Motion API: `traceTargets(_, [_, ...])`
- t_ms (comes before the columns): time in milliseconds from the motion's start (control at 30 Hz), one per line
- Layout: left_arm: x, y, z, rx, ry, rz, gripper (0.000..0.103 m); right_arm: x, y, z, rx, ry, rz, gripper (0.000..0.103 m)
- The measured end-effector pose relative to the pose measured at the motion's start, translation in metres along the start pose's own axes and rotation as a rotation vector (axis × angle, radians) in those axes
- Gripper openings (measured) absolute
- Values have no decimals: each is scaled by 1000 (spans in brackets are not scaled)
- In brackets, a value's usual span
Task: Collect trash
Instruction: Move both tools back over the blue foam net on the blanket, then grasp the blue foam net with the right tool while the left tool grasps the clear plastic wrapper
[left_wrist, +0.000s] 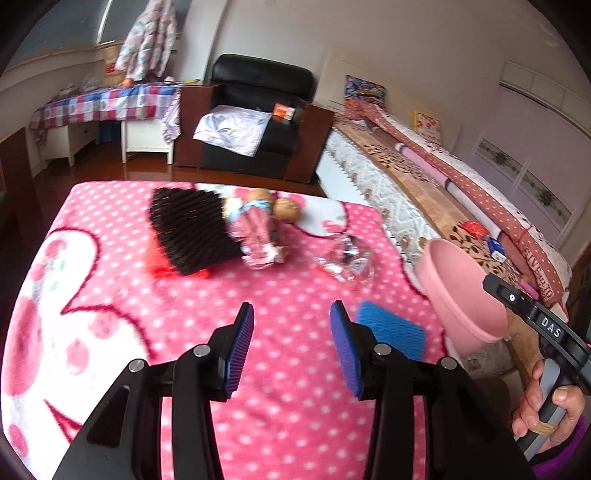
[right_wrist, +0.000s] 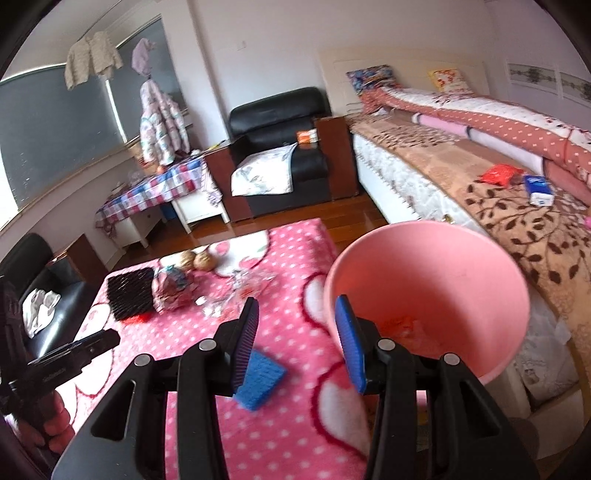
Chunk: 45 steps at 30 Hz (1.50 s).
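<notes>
Left gripper (left_wrist: 291, 314) jaws apart, empty, over pink dotted blanket (left_wrist: 110, 295). Right gripper (right_wrist: 295, 314) jaws apart, empty, beside pink bin (right_wrist: 461, 266) off blanket's right edge. Clear plastic wrapper (left_wrist: 345, 258) near far right corner. Blue sponge (left_wrist: 391, 328) near right edge. Black brush (left_wrist: 188, 229) and 2 walnuts (left_wrist: 286, 208) by far edge.

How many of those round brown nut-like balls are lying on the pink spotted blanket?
2. Both round brown walnut-like balls sit side by side at the pink polka-dot blanket's far edge: the left one, the right one. Wrappers nearby could hide more.

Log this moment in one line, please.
left gripper open over blanket | right gripper open, straddling pink bin rim | wrappers uncollected
</notes>
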<state>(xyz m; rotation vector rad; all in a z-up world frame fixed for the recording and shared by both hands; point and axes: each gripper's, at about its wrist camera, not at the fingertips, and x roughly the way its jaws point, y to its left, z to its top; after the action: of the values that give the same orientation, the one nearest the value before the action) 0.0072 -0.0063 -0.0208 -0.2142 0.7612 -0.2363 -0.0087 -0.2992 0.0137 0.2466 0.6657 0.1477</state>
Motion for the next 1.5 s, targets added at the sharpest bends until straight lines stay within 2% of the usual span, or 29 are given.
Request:
traceTargets(367, [-2,25,-7,-38,20,35,42,38,40,-29,-143,197,140,44])
traceTargets(800, [21,26,-2,-48,76,25,42,75,65,-48,-458,348,125,45])
traceTargets(867, [24,26,1,-48,79,26,42,76,66,-47,-470,354,121,45])
traceTargets(1033, [31,19,4,-38,88,13,42,79,60,-40,-437,361,109,43])
traceTargets(1100, [34,13,6,-21,86,5,42,82,60,-39,-431,356,82,28])
traceTargets(1133, [35,10,8,-13,84,1,42,82,58,-38,-421,351,72,24])
traceTargets(1167, [36,6,9,-2,82,-6,42,81,54,-36,-400,346,64,14])
traceTargets(1200, [37,2,11,9,81,-12,42,80,48,-34,-362,340,65,9])
traceTargets(1367, [49,-22,21,71,75,-42,42,74,17,-30,-106,315,147,8])
traceTargets(1500, [64,-42,32,114,81,-69,42,64,11,-39,-24,270,201,8])
